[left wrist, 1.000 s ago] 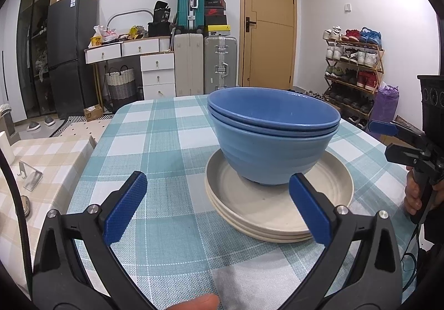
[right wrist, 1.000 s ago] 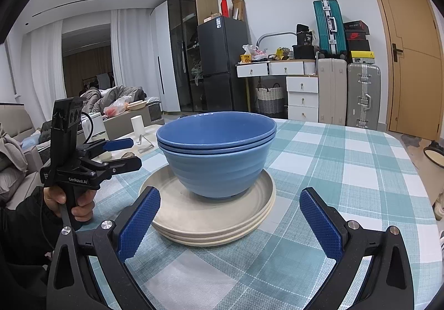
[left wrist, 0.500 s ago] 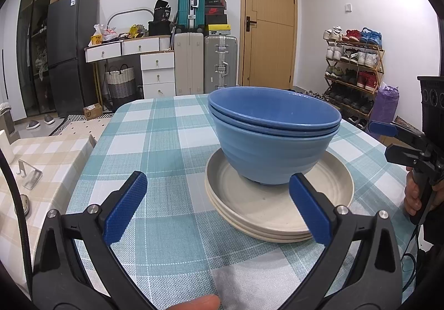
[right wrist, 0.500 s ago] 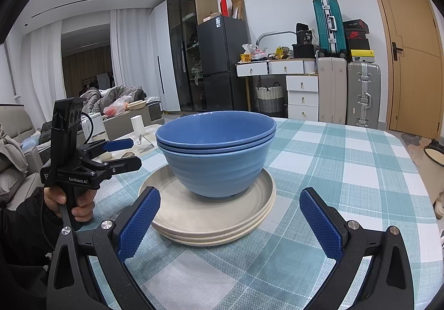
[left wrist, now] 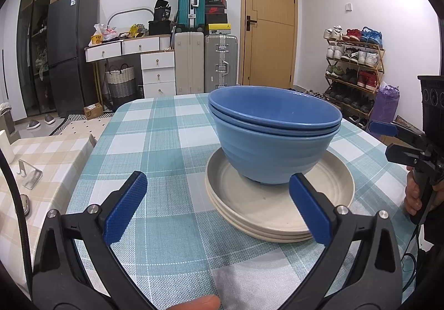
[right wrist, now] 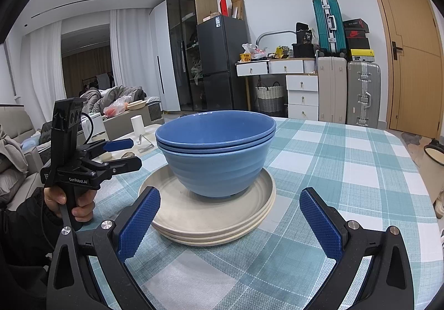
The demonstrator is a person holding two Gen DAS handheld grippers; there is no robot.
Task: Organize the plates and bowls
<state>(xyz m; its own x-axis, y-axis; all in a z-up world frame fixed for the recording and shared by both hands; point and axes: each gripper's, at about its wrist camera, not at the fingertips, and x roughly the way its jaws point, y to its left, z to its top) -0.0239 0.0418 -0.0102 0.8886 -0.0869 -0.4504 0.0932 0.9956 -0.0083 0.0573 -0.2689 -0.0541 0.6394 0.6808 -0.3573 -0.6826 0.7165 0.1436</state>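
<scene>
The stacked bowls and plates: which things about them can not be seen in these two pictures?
- Exact count of blue bowls: nested, only rims show, both views.
- Inside of lower bowls: covered by the top bowl.
- Centre of the cream plates: hidden under the bowls.
- Plates' far rim: behind the bowls.

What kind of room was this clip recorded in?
Most likely a lived-in home, an open dining and living area: a table with a teal checked tablecloth, a wooden rack full of shoes, a tall black fridge and stacked suitcases.
</scene>
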